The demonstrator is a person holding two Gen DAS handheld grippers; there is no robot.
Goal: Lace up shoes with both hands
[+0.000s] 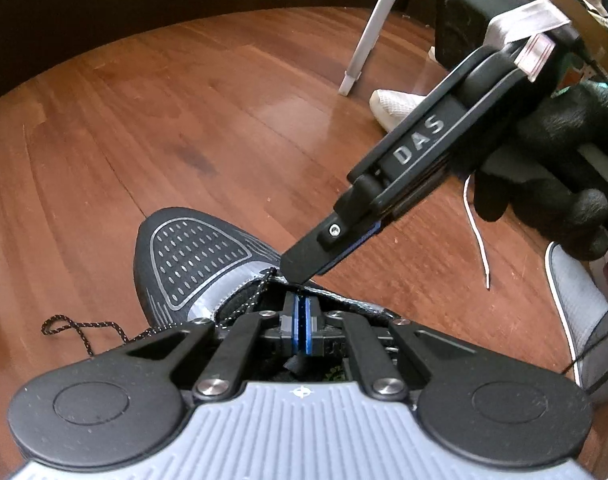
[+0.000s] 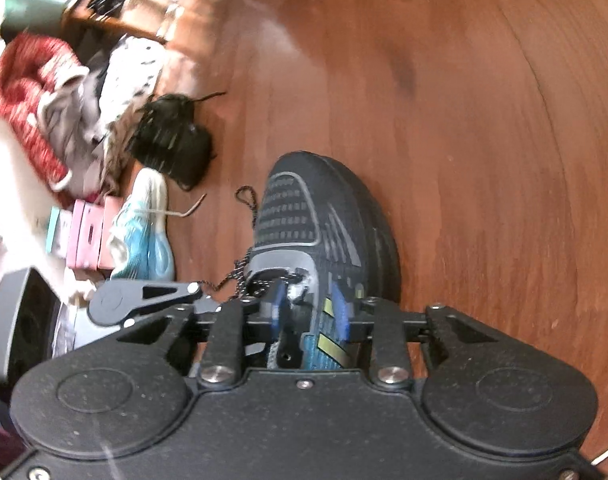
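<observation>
A black and grey sneaker point(image 1: 192, 256) lies on the wooden floor, toe pointing away from me. Its speckled black lace point(image 1: 84, 330) runs from the front eyelet and trails loose onto the floor at the left. My left gripper point(image 1: 302, 312) hovers over the shoe's throat with its blue pads pressed together; I see nothing between them. My right gripper point(image 1: 300, 268), held by a black-gloved hand point(image 1: 551, 168), comes in from the upper right and its tip touches the front eyelet area. In the right wrist view that gripper point(image 2: 308, 304) stands open, straddling the sneaker's point(image 2: 315, 208) eyelet flap.
A white shoe point(image 1: 391, 106), a loose white lace point(image 1: 479, 240) and a grey shoe point(image 1: 575, 300) lie to the right. A white furniture leg point(image 1: 367, 32) stands behind. A clothes pile point(image 2: 44, 92), a blue and white shoe point(image 2: 144, 232) and pink boxes point(image 2: 88, 236) lie further off.
</observation>
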